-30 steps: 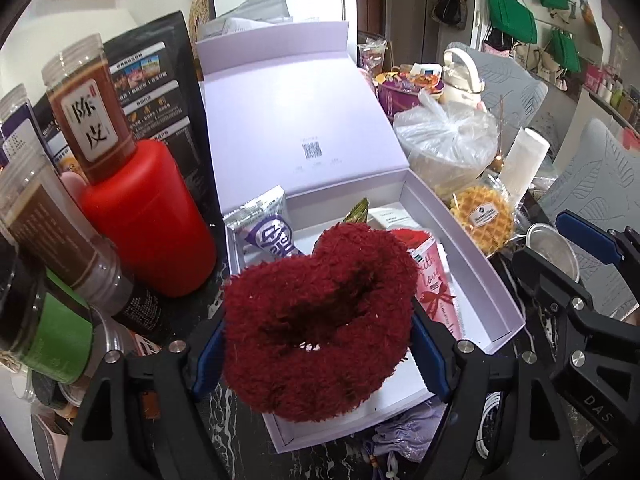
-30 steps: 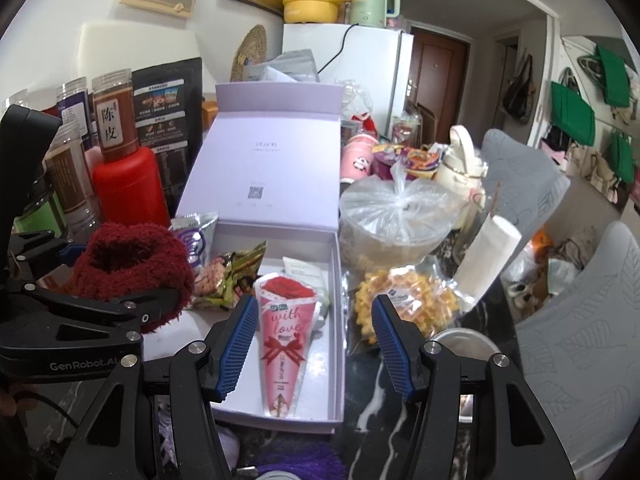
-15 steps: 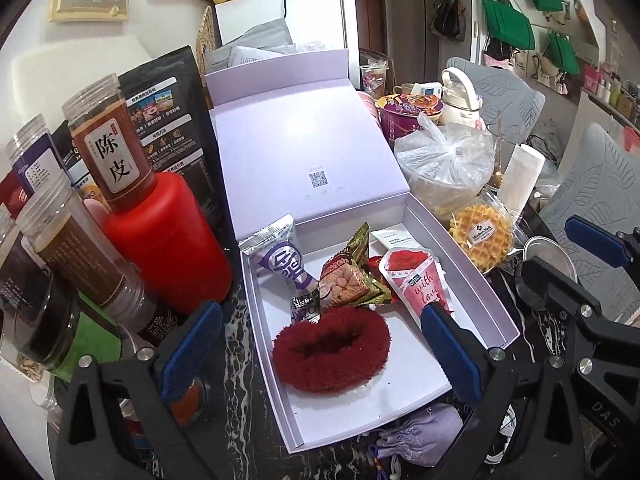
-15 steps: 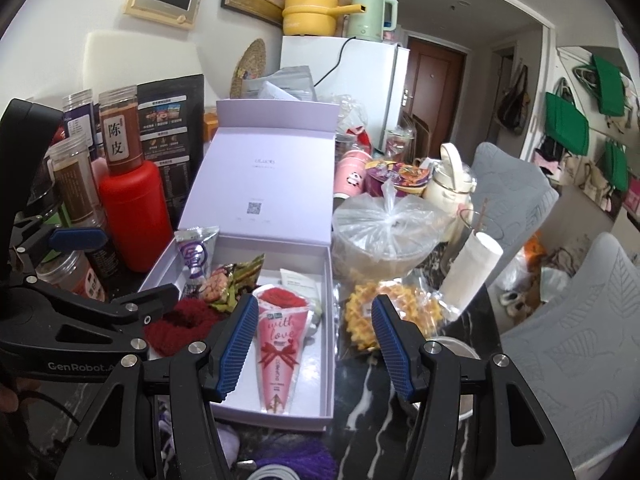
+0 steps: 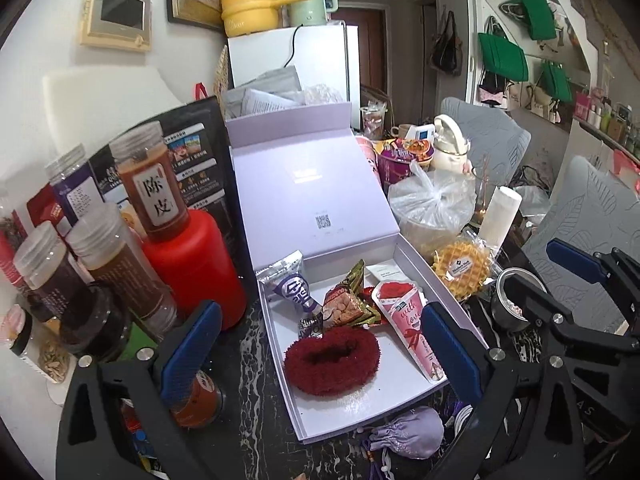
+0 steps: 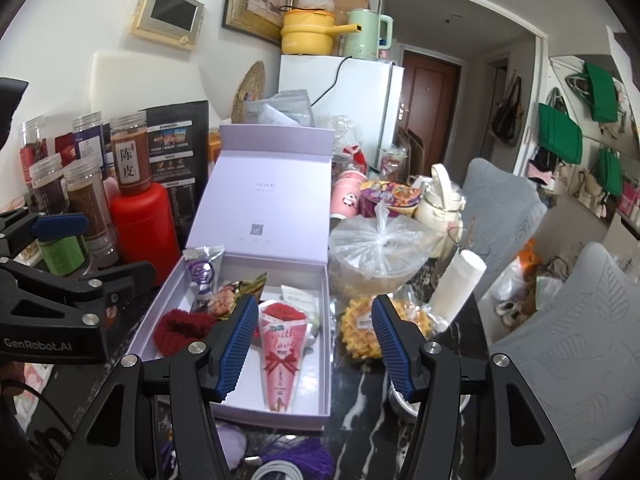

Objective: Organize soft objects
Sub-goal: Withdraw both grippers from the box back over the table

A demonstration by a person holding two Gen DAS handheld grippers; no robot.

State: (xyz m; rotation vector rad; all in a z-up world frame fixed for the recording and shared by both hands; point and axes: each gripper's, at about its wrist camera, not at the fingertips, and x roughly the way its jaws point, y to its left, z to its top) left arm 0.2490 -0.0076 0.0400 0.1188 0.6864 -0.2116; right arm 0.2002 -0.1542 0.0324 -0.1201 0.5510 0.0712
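A fluffy dark red scrunchie (image 5: 332, 362) lies loose on the floor of the open lilac gift box (image 5: 360, 412). My left gripper (image 5: 320, 309) hangs above and behind it, open wide, its blue pads apart from the scrunchie. In the box there are also a pink cone packet (image 5: 412, 328), a purple snack packet (image 5: 294, 288) and a nut packet (image 5: 344, 308). My right gripper (image 6: 315, 300) stands open with nothing between its fingers, over the box's right wall (image 6: 326, 320). From that side the scrunchie (image 6: 182, 330) shows at the box's left. A lilac cloth pouch (image 5: 408, 432) lies before the box.
A red bottle (image 5: 192, 264) and several spice jars (image 5: 116, 264) crowd the box's left. On its right sit a bagged bowl (image 5: 432, 208), a wrapped waffle (image 5: 462, 268), a metal cup (image 5: 512, 300) and a paper roll (image 5: 498, 216). A purple tassel (image 6: 296, 456) lies at the front.
My left gripper opened and let go of the scrunchie, which now lies in the box. Both grippers then rose and drew back.
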